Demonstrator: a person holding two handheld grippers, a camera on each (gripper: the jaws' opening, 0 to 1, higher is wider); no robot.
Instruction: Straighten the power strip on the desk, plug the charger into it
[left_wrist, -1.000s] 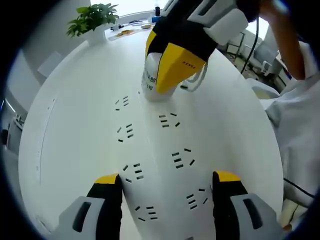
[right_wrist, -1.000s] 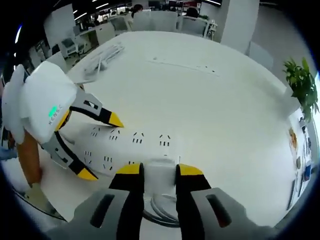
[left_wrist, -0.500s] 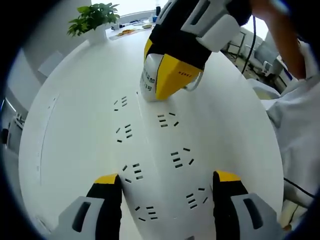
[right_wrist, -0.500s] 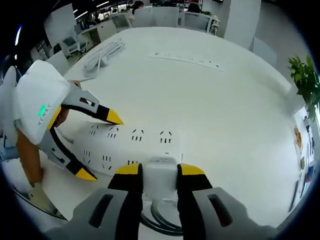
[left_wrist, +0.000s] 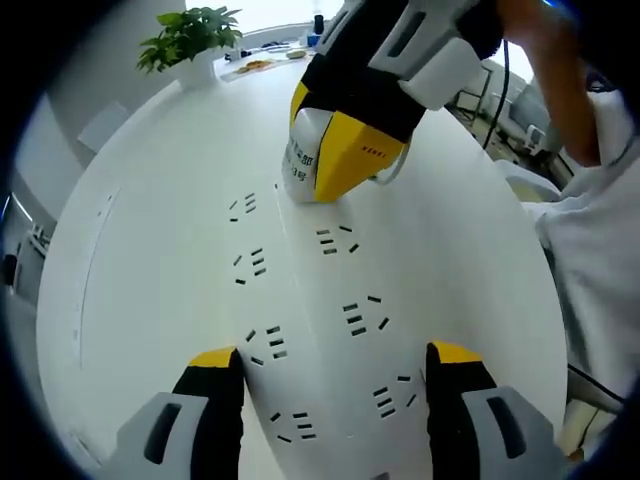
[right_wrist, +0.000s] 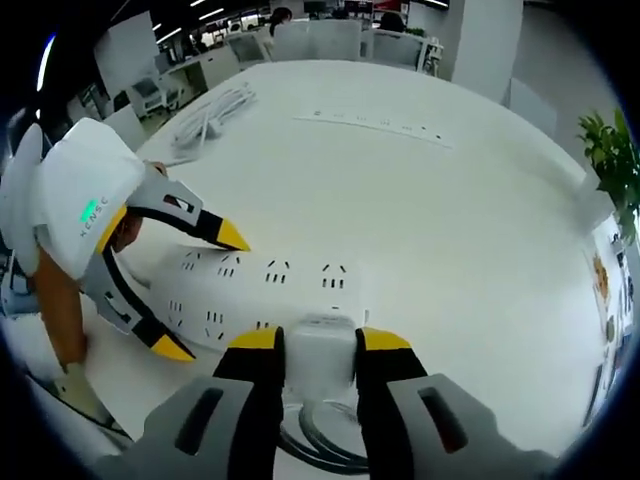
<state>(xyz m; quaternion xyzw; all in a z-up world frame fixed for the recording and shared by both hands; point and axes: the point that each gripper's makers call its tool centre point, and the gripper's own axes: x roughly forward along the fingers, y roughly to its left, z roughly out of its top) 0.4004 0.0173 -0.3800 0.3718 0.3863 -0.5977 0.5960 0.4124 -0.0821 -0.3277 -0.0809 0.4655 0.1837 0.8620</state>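
Note:
A white power strip (left_wrist: 320, 330) with several sockets runs up the desk between my left gripper's (left_wrist: 335, 358) open jaws, which straddle its near end. At its far end my right gripper (left_wrist: 318, 150) comes down from the top, shut on a white charger (left_wrist: 297, 160) that rests against the strip. In the right gripper view my right gripper (right_wrist: 321, 340) is shut on the charger (right_wrist: 320, 340) at the edge of the power strip (right_wrist: 270, 290). The left gripper (right_wrist: 200, 293) stands open around the strip's left end. The charger's coiled cable (right_wrist: 320, 440) hangs below. Its prongs are hidden.
A second power strip (right_wrist: 375, 125) lies far across the white round desk (right_wrist: 450, 230), and a bundle of white cable (right_wrist: 210, 110) lies at the far left. A potted plant (left_wrist: 190, 35) stands at the desk's rim. A person's white sleeve (left_wrist: 600, 230) is at the right.
The right gripper with the charger has shifted very slightly at the strip's far end. The left gripper and the strip have stayed put.

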